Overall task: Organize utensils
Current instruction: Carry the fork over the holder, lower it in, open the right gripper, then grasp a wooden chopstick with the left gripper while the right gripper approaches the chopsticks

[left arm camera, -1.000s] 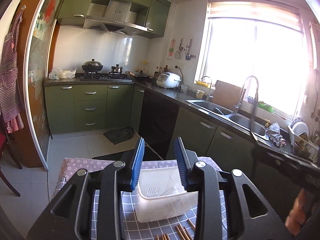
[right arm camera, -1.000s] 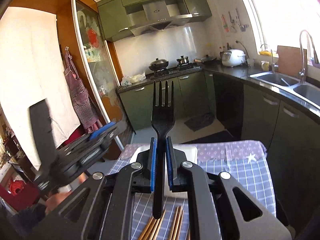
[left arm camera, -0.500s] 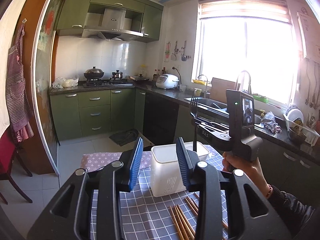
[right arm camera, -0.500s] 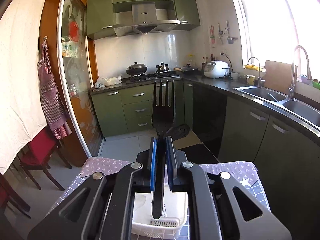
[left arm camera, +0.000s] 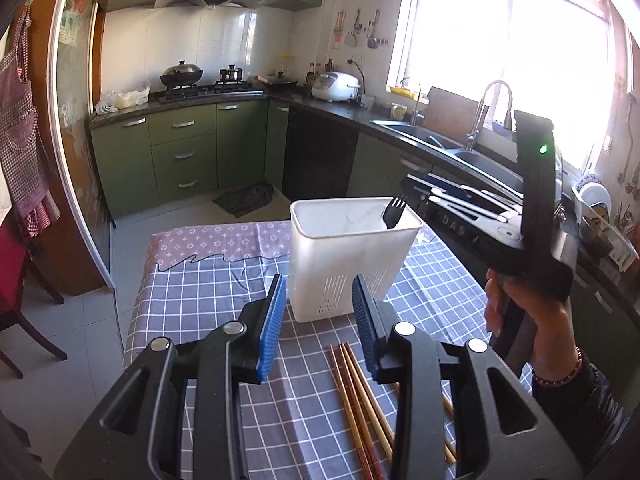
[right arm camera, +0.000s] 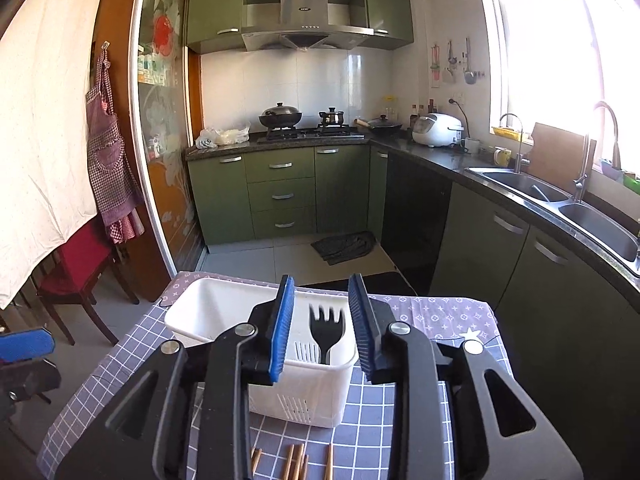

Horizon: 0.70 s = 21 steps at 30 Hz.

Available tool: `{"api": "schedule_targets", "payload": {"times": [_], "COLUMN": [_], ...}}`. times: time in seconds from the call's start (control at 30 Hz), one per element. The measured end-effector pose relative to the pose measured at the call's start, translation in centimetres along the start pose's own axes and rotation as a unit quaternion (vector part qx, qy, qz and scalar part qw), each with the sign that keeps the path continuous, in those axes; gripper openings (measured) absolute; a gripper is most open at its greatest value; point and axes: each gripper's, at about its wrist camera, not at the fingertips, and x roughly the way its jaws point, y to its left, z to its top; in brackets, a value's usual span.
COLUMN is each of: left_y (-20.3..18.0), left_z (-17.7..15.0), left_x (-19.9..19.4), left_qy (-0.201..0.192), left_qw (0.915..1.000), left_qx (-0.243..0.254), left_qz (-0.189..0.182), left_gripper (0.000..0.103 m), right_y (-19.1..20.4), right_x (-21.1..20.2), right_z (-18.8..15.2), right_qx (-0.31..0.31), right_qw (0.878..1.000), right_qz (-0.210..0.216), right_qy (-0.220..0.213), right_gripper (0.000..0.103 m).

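Right wrist view: our right gripper (right arm camera: 322,322) hangs above the white utensil basket (right arm camera: 304,400), its blue pads (right arm camera: 282,326) spread apart and holding nothing. Between them we see the black plastic fork (right arm camera: 327,332) standing tines-up inside the basket, at the end nearer the table's right edge; in the left wrist view its tines (left arm camera: 394,213) lean against the basket's rim (left arm camera: 354,204). The basket stands on the checked tablecloth (left arm camera: 208,304), toward the table's far edge and about midway between its left and right edges.

Our left gripper (left arm camera: 320,320) is likewise wide open and empty, hovering over the table's near half. Below it lie the wooden chopsticks (left arm camera: 360,404), loosely bunched and pointing toward the basket, with a few more ends showing under the gripper's right side.

We judge the chopsticks to be the next items to sort. They should handle as light, stiff and fairly smooth rods that roll readily on cloth; we would take hold near mid-length, pads across the shaft, closing on one or a tight pair so that none pivots or slips. The thin-walled basket looks light enough to shift if knocked.
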Motion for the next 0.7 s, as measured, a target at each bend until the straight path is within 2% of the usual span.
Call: {"api": "schedule_targets", "payload": {"times": [0.17,0.27,0.4,0.5,0.53,0.6,0.7], "left_y": [-0.5,-1.1,-1.6,-2.0,-2.1,-2.3,-2.6], "left_z": [-0.8,-1.6,-3.4,-5.2,-5.6,-6.3,-6.8], "left_x": [0.6,2.1,5.9,9.0,10.0,11.8,14.0], "left_qy": [0.052,0.103,0.197,0.253,0.269,0.292,0.311], "left_qw": [0.9986,0.9947,0.9802,0.9666,0.9624,0.9556,0.95], "left_qx": [0.004,0.004,-0.008,-0.02,-0.024,-0.026,-0.027], "left_qz": [-0.003,-0.006,-0.023,-0.031,-0.033,-0.027,-0.017], "left_gripper": [0.033,0.033,0.033,0.032,0.026,0.021,0.02], "right_y": [-1.3,-2.5,-4.1,-5.1,-5.4,-6.0,-6.9], "right_x": [-4.5,-7.2,-8.8,-9.1,-9.1,-8.9,-8.2], "right_z": [0.5,-0.1,-2.3,-4.6,-5.5,-7.1,-9.2], "right_qx": [0.025,0.034,0.032,0.021,0.019,0.019,0.025], "right_qw": [0.999,0.999,0.996,0.993,0.991,0.989,0.984], "right_qz": [0.019,0.034,0.046,0.036,0.033,0.034,0.039], "right_qy": [-0.007,0.012,0.072,0.115,0.125,0.146,0.172], "right_gripper": [0.03,0.037,0.037,0.037,0.037,0.037,0.037]}}
